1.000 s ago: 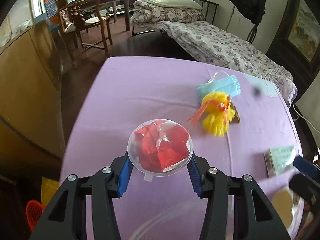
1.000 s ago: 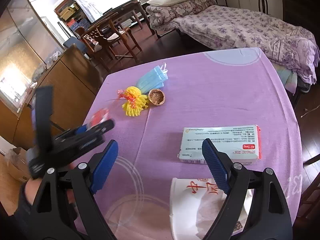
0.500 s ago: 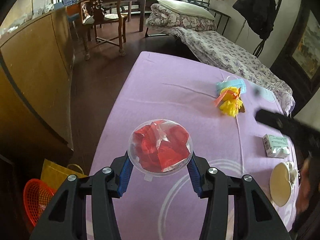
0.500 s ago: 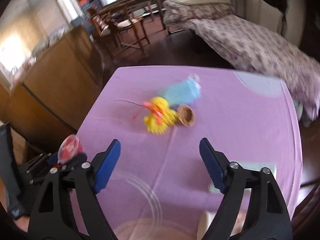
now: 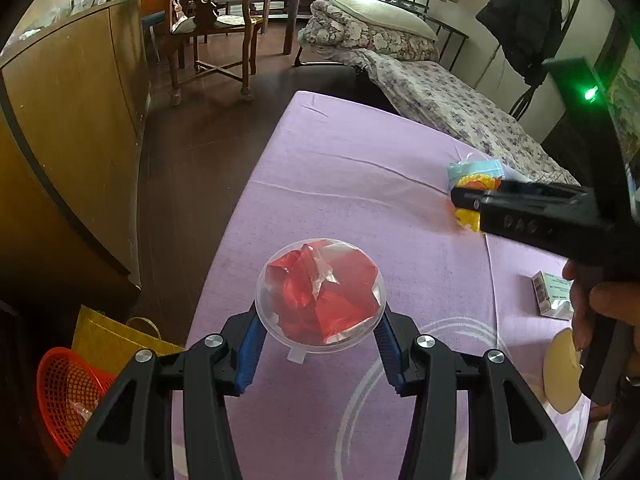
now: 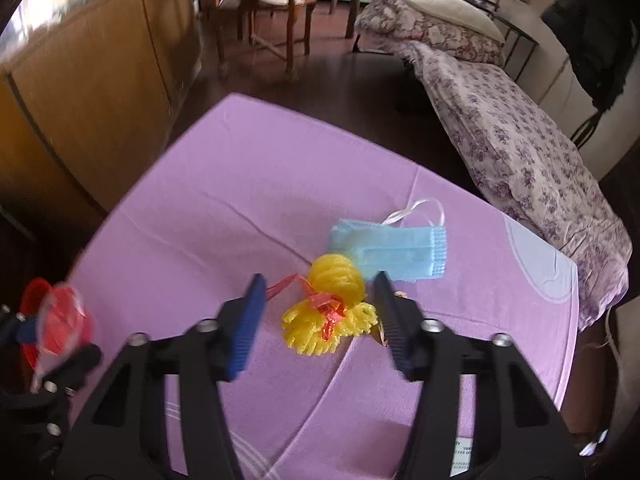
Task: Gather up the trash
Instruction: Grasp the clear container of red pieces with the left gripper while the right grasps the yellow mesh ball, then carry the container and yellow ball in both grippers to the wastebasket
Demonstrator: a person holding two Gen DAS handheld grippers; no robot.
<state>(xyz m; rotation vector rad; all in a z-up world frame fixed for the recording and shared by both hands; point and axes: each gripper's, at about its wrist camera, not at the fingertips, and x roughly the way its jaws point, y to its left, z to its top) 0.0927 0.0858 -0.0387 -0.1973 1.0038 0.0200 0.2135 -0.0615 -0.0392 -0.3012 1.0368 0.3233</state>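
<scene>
My left gripper (image 5: 318, 344) grasps a clear lid (image 5: 320, 294) stuffed with red wrapper. My right gripper (image 6: 318, 314), jaws closing, straddles the yellow net (image 6: 332, 308) without pinching it yet. The mask (image 6: 394, 250) beyond it and the box (image 5: 550, 294) to the right wait on the surface (image 5: 352, 184).

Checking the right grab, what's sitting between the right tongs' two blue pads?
In the right wrist view, the yellow net bundle tied with red ribbon lies between the closing pads; neither clearly touches it.
</scene>
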